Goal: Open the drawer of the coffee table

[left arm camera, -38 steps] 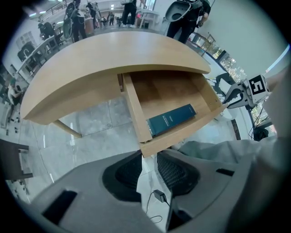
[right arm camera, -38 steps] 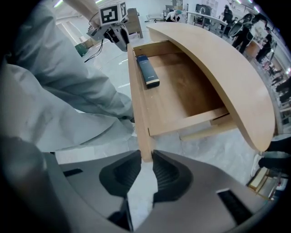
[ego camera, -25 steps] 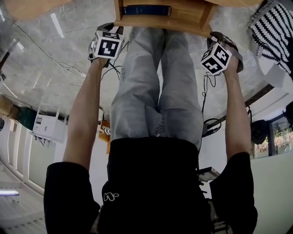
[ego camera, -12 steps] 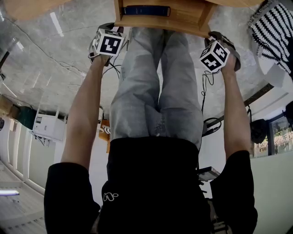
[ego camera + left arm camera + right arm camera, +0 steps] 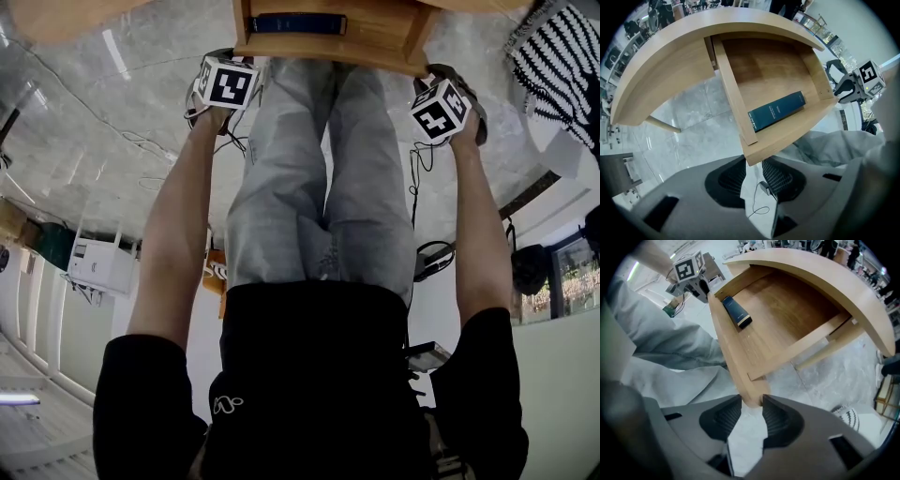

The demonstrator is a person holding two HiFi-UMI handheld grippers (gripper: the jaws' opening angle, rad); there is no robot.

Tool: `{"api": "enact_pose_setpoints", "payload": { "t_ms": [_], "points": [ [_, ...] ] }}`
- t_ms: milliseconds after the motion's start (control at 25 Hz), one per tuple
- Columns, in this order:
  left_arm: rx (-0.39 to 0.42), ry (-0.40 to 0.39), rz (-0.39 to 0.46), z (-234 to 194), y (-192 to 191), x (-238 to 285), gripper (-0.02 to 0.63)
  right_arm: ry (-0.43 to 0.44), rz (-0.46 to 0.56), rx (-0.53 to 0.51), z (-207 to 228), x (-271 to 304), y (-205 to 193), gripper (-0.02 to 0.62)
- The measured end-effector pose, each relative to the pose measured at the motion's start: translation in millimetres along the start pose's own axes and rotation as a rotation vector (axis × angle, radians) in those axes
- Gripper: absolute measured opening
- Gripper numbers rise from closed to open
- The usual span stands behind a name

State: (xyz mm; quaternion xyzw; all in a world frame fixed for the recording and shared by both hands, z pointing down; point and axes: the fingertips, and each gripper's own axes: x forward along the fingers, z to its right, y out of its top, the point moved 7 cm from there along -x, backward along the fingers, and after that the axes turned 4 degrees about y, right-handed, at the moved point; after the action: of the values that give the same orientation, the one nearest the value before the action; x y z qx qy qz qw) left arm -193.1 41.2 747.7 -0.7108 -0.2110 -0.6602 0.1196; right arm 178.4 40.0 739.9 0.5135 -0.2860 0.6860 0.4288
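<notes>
The wooden drawer (image 5: 773, 79) stands pulled out from under the curved coffee table top (image 5: 670, 56), and a dark blue book (image 5: 777, 110) lies in it. My left gripper (image 5: 751, 161) is shut on one end of the drawer front, at its corner. My right gripper (image 5: 751, 401) is at the other end of the drawer front (image 5: 733, 362). Its jaws have just been opening, and that corner still sits between the fingertips with hardly any gap. In the head view both grippers, left (image 5: 225, 84) and right (image 5: 441, 108), flank the drawer (image 5: 375, 33) beside my legs.
My grey-trousered legs (image 5: 319, 169) stand between the two arms, right against the drawer front. The floor is pale marble with a thin cable (image 5: 757, 206) on it. A striped shoe (image 5: 848, 416) lies by the table leg. A white box (image 5: 98, 265) stands behind me.
The right gripper's marker cube has rolled a little, and both cubes have shifted slightly toward the drawer. Drawer and book lie as before.
</notes>
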Motion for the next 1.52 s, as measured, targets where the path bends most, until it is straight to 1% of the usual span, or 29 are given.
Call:
{"api": "enact_pose_setpoints", "payload": {
  "t_ms": [120, 280, 360, 440, 480, 560, 600, 720, 840, 960, 1120, 1240, 1360, 1520],
  "points": [
    [-0.017, 0.022, -0.003, 0, -2, -3, 0.104, -0.01, 0.039, 0.079, -2, -2, -2, 0.132],
    [-0.039, 0.026, -0.003, 1, -2, -10, 0.103, -0.045, 0.035, 0.149, -4, -6, -2, 0.132],
    [-0.043, 0.011, 0.007, 3, -3, -15, 0.103, -0.05, 0.039, 0.196, -6, -8, -3, 0.132],
    [-0.05, 0.005, 0.023, 3, -3, -20, 0.103, -0.046, 0.062, 0.248, -6, -14, -3, 0.129],
    [-0.057, 0.008, 0.034, 2, -2, -23, 0.101, -0.046, 0.082, 0.273, -5, -18, -1, 0.108],
    [-0.09, 0.021, 0.069, 0, 0, -34, 0.083, -0.043, 0.12, 0.319, -6, -27, 1, 0.096],
    [-0.116, 0.023, 0.091, -2, 2, -40, 0.055, -0.04, 0.134, 0.341, -7, -31, 2, 0.093],
    [-0.191, 0.012, 0.146, -3, 11, -62, 0.041, -0.038, 0.177, 0.388, -8, -44, 3, 0.073],
    [-0.211, 0.01, 0.188, 1, 21, -87, 0.032, -0.026, 0.218, 0.461, -13, -65, 1, 0.052],
    [-0.238, 0.005, 0.248, 6, 32, -120, 0.025, -0.011, 0.268, 0.525, -16, -92, 6, 0.035],
    [-0.291, -0.029, 0.343, 20, 53, -166, 0.023, 0.009, 0.392, 0.58, -6, -134, 21, 0.026],
    [-0.327, -0.04, 0.427, 31, 63, -204, 0.021, 0.022, 0.527, 0.607, -2, -175, 36, 0.021],
    [-0.343, -0.042, 0.515, 39, 80, -238, 0.02, 0.017, 0.673, 0.599, 4, -219, 51, 0.018],
    [-0.369, -0.044, 0.598, 50, 95, -275, 0.018, 0.045, 0.862, 0.623, 6, -273, 57, 0.017]
  ]
}}
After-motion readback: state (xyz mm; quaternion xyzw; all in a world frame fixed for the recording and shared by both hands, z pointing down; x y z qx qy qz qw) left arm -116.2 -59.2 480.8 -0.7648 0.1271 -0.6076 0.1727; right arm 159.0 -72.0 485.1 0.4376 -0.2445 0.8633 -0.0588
